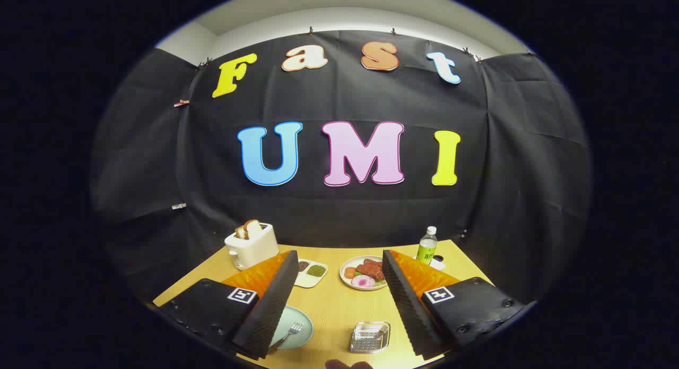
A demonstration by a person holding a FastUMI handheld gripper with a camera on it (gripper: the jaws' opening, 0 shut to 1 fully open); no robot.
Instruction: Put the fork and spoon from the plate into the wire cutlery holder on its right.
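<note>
The tongs [339,300] stand wide apart above the tabletop [334,305], holding nothing. The fork [289,334] lies on the pale plate [297,326] (partly behind the left finger), the wire holder [370,337] just beside it.

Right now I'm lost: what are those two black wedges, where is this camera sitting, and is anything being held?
The camera rides on a hand-held tool and looks forward along its two fingers, the black ribbed wedges. They stand wide apart, holding nothing. Between them on the wooden table sit a pale plate with a fork by the left finger, and the wire cutlery holder to its right. Beyond them: a toaster, a small dish, a plate of food and a bottle. I cannot make out the spoon.
</note>
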